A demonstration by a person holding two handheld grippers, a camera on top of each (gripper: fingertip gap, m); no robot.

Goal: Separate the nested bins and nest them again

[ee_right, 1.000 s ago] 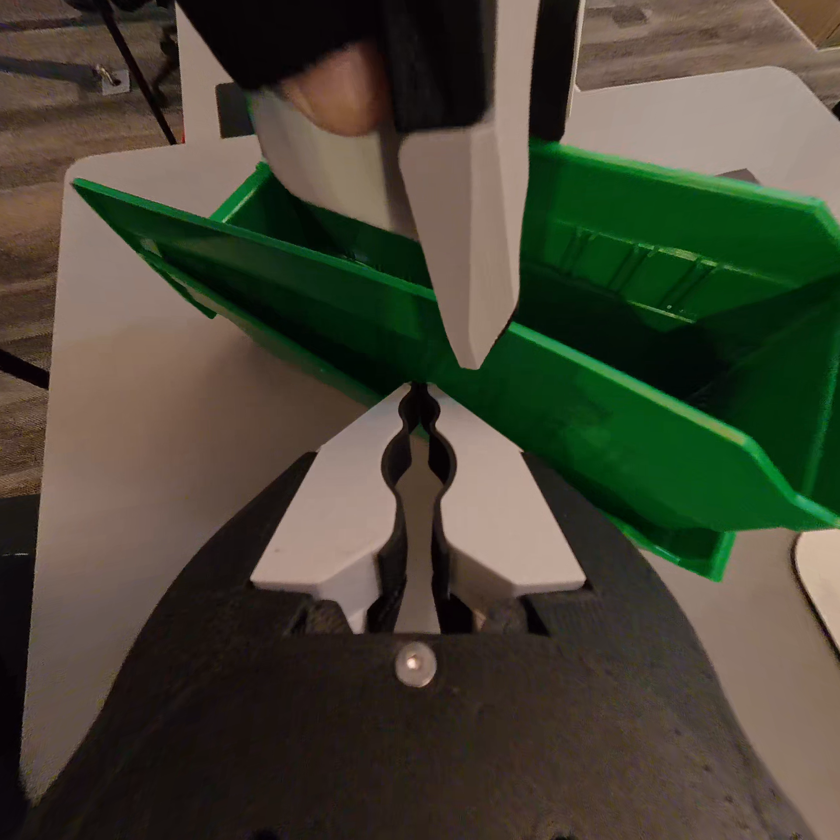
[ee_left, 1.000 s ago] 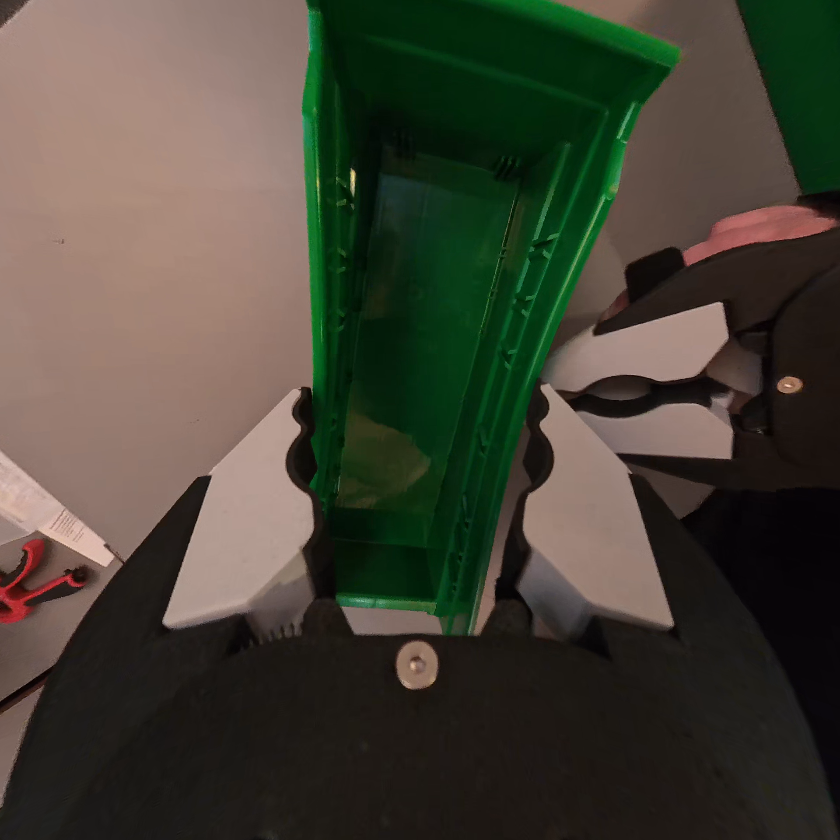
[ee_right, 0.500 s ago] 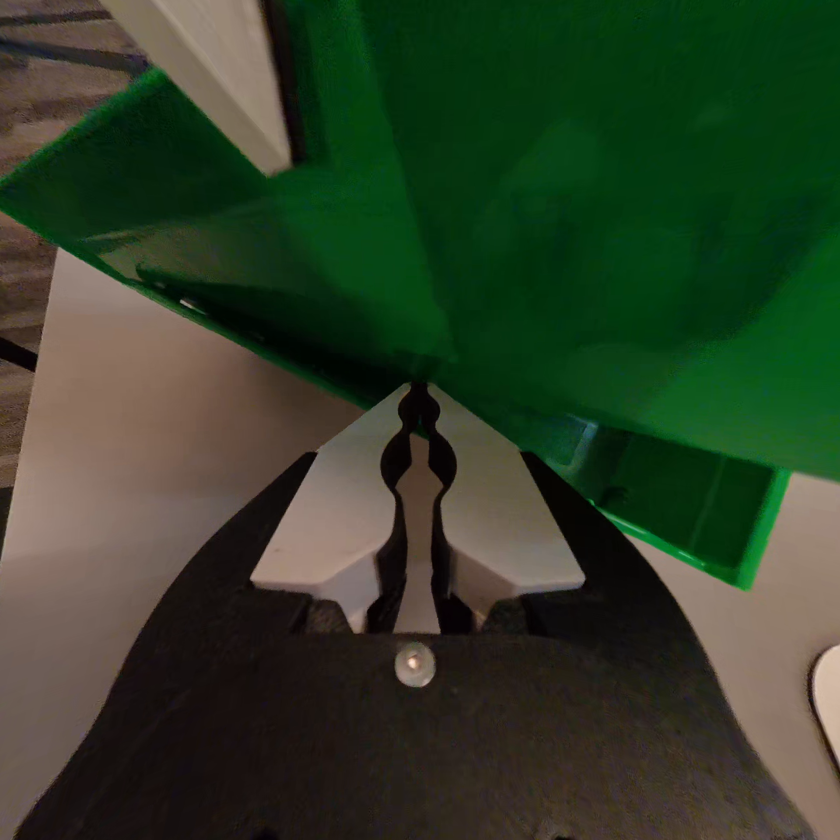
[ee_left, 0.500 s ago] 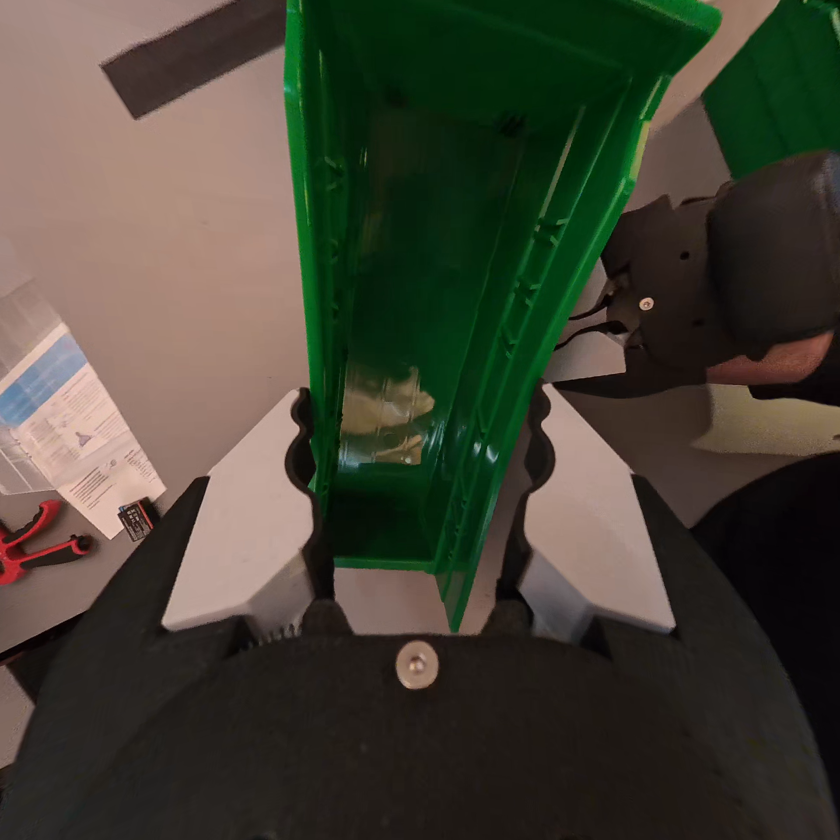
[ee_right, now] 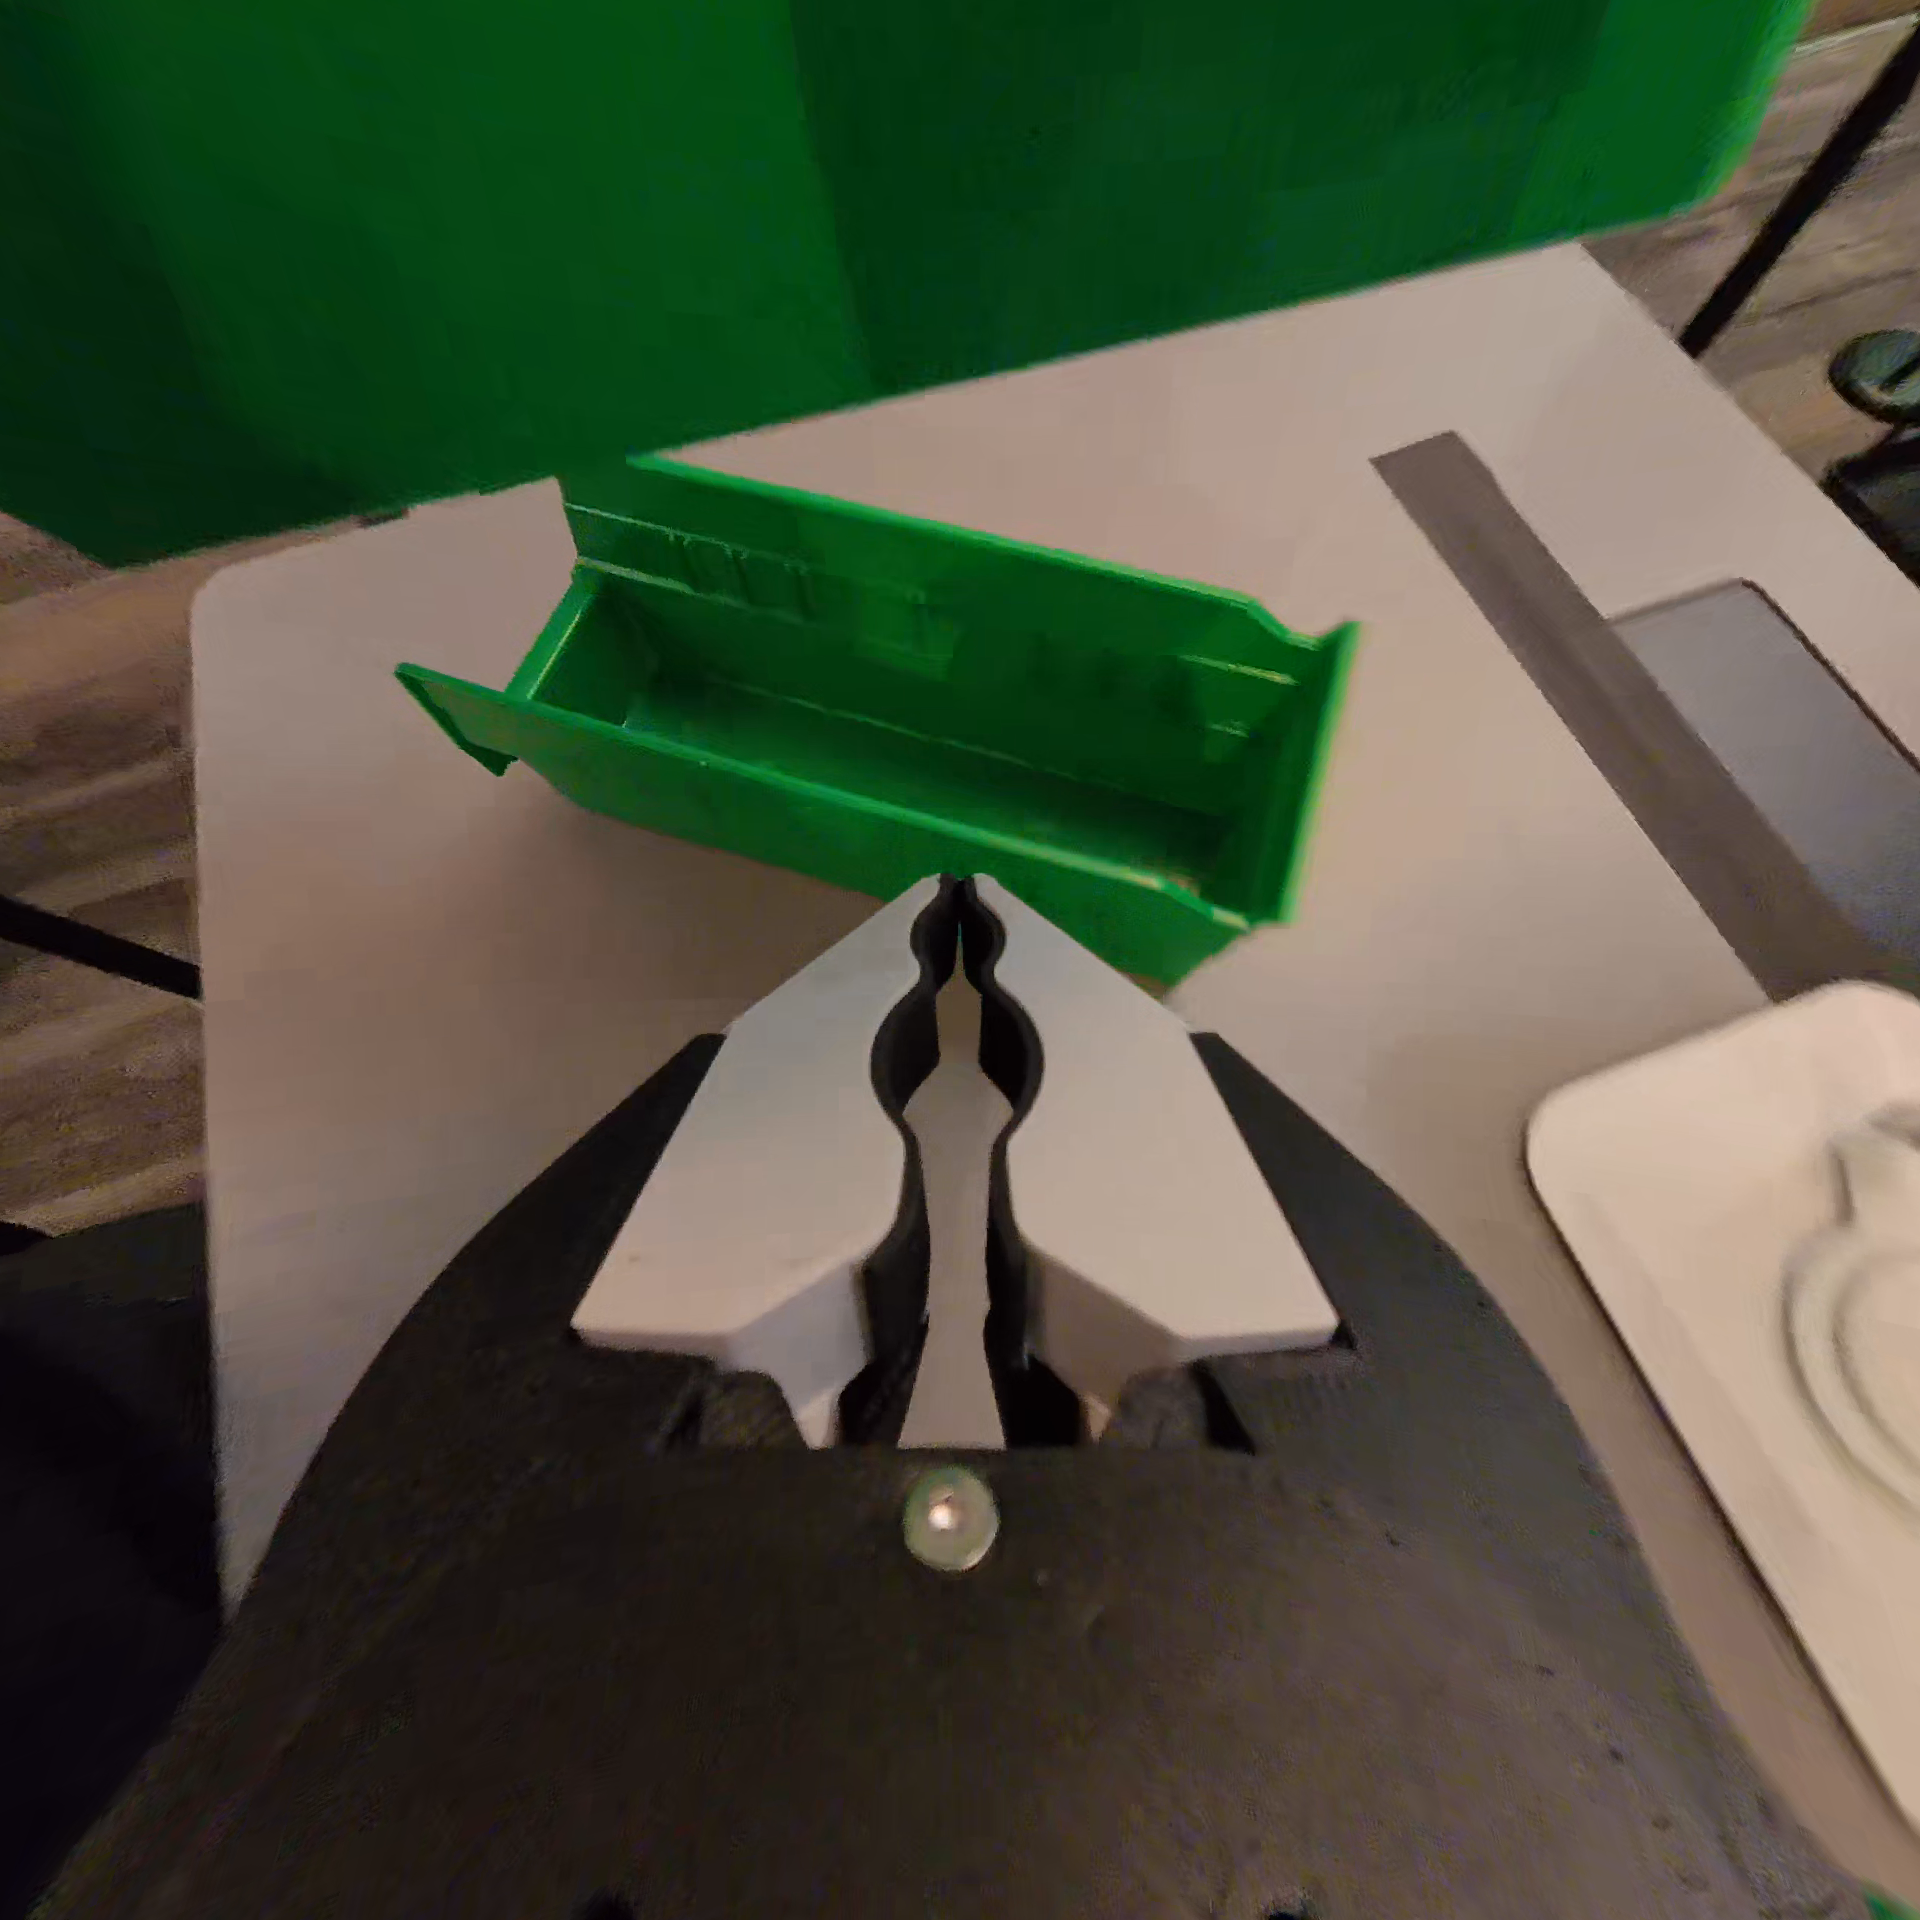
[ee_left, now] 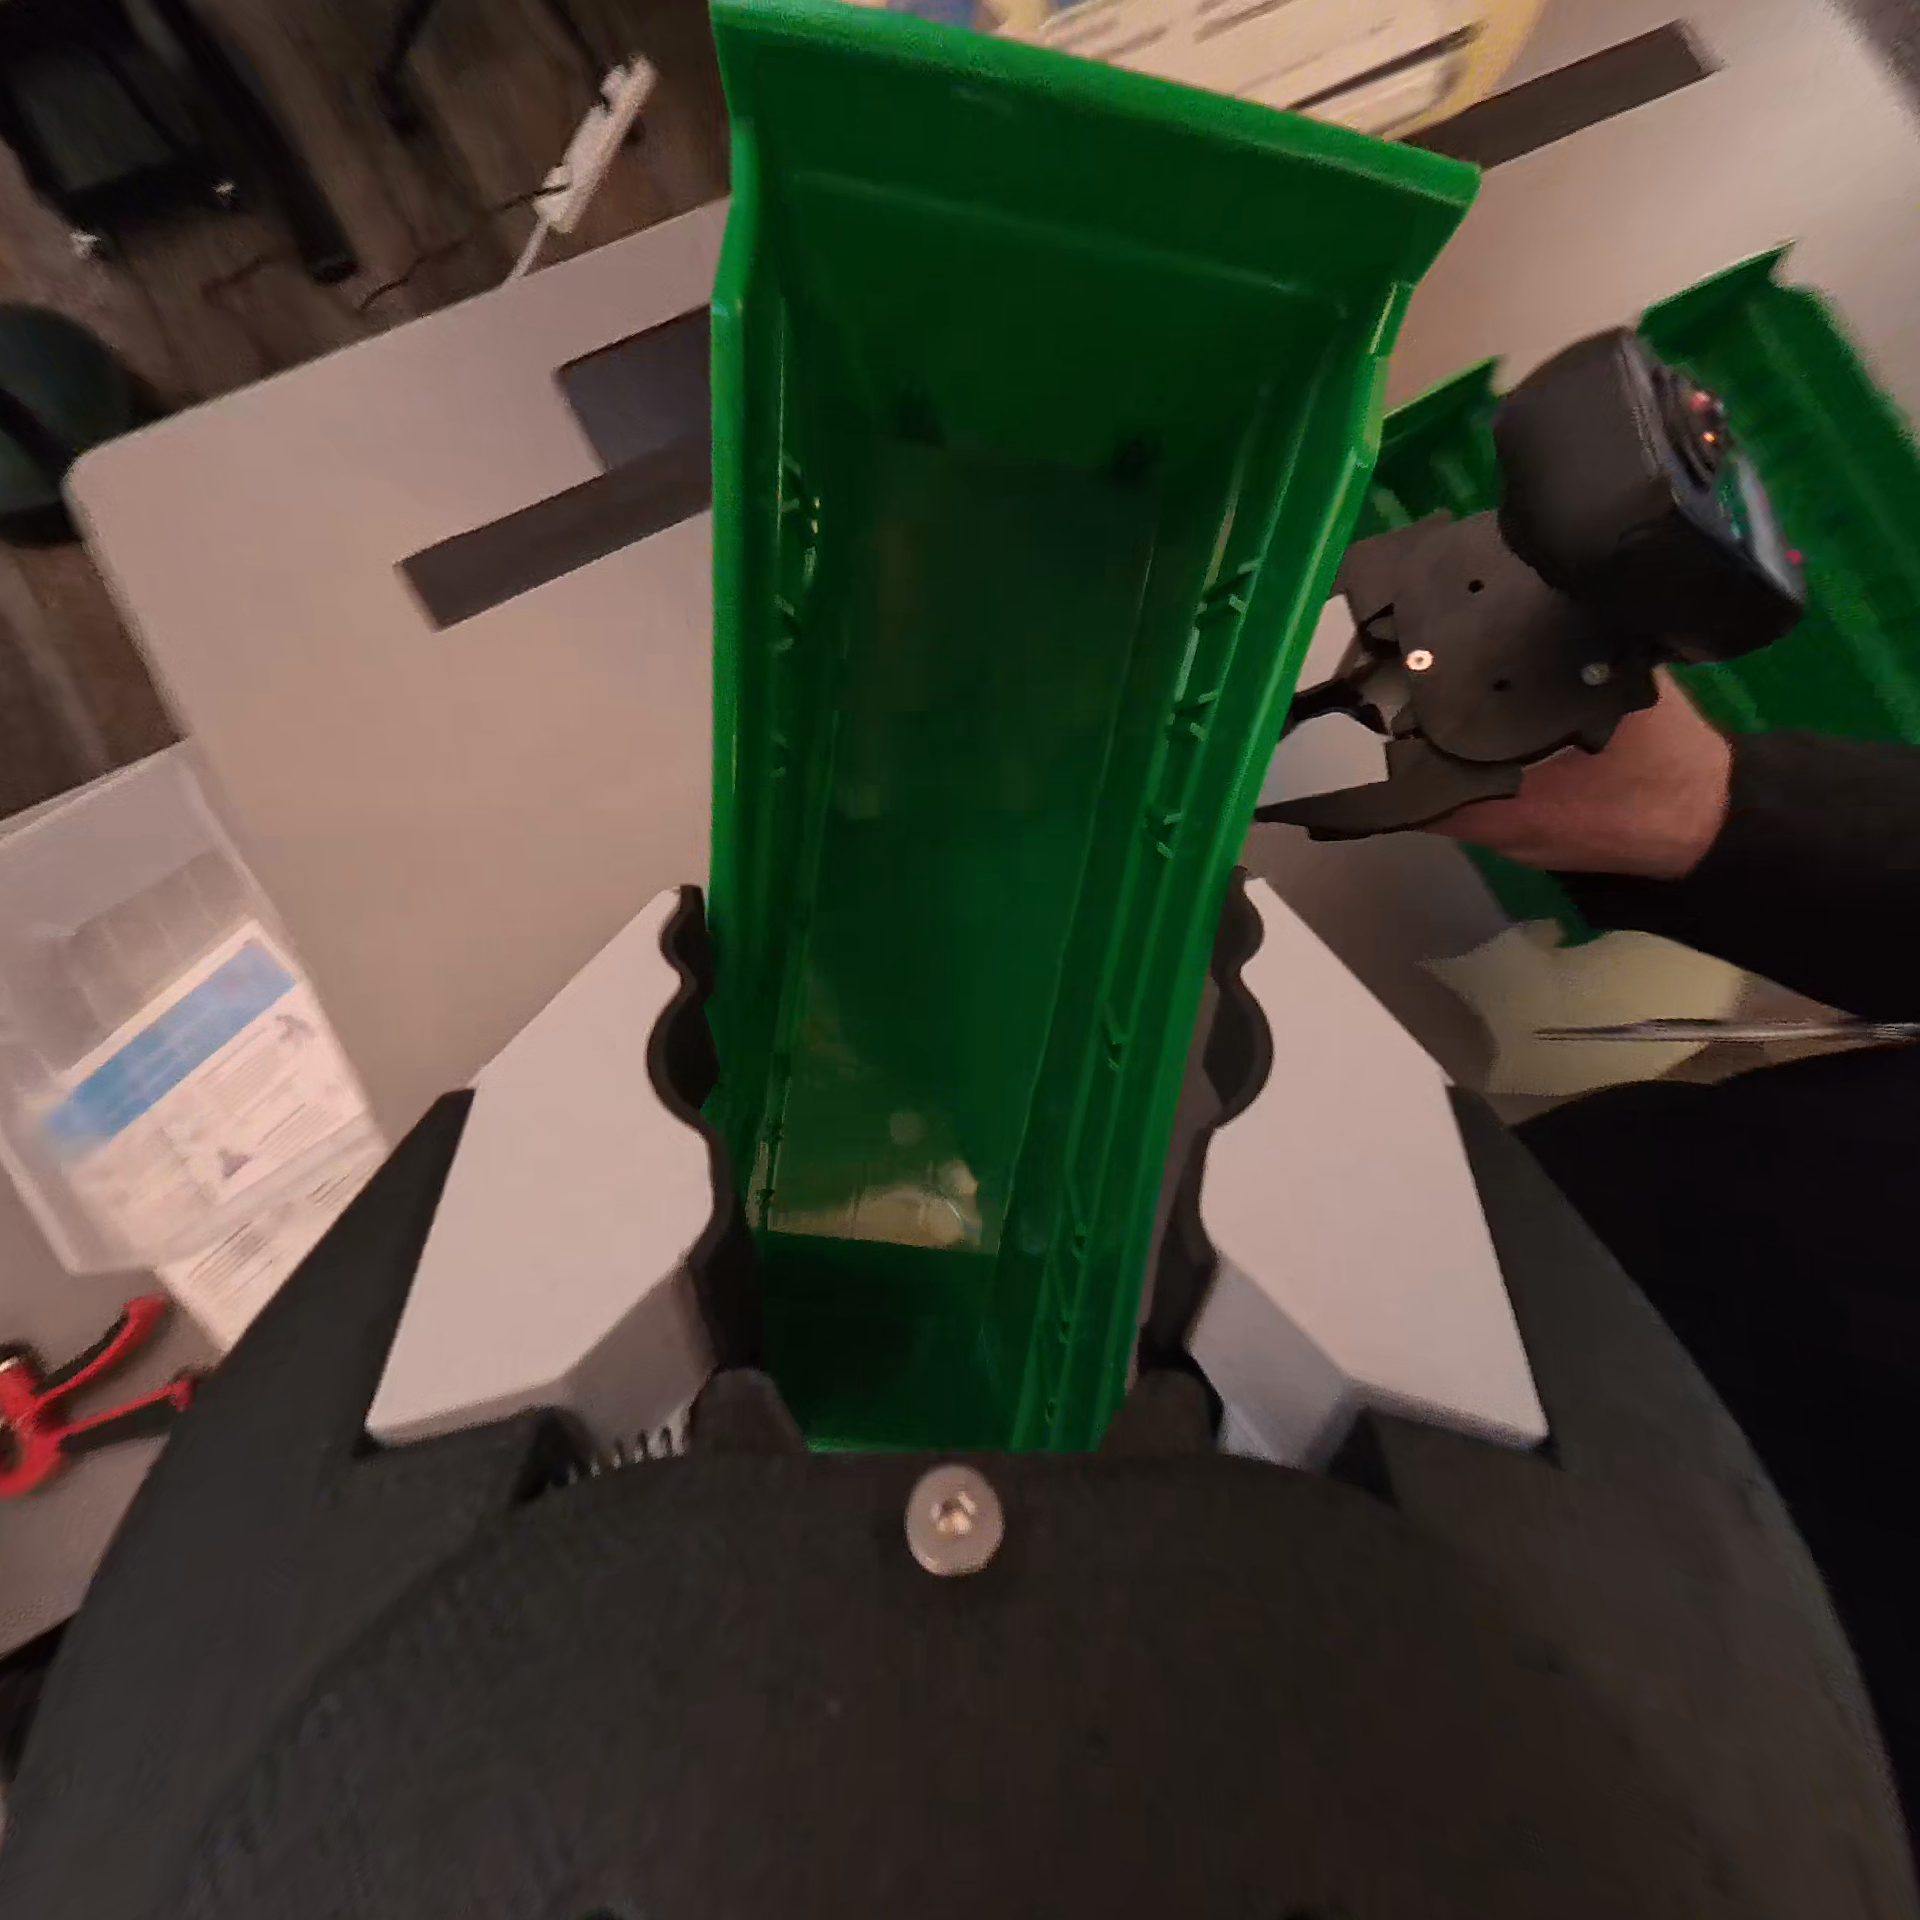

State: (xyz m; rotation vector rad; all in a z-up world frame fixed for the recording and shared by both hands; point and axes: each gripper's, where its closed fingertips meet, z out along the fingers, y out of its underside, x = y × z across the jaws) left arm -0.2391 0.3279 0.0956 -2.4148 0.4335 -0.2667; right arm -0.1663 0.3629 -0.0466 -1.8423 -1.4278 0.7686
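Note:
My left gripper [ee_left: 961, 899] is shut across the width of one green bin [ee_left: 997, 727], a finger on each long wall, and holds it in the air with its open top facing the camera. The same bin's underside fills the top of the right wrist view [ee_right: 727, 208]. The second green bin [ee_right: 904, 748] sits lower, over the white table [ee_right: 395, 1039], open side up. My right gripper [ee_right: 956, 883] is shut on its near long wall. In the left wrist view the right gripper [ee_left: 1314, 727] shows at the right, with the second bin [ee_left: 1818, 520] behind it.
A clear plastic box with a printed sheet [ee_left: 177, 1091] and a red-handled tool [ee_left: 73, 1392] lie at the left. A dark strip [ee_left: 540, 540] crosses the table. A white tray [ee_right: 1714, 1247] lies at the right. A person's hand [ee_left: 1590, 821] holds the right gripper.
The two bins have come apart. My left gripper has lifted its bin up and away, while my right gripper stays pinched on the other bin's wall lower down.

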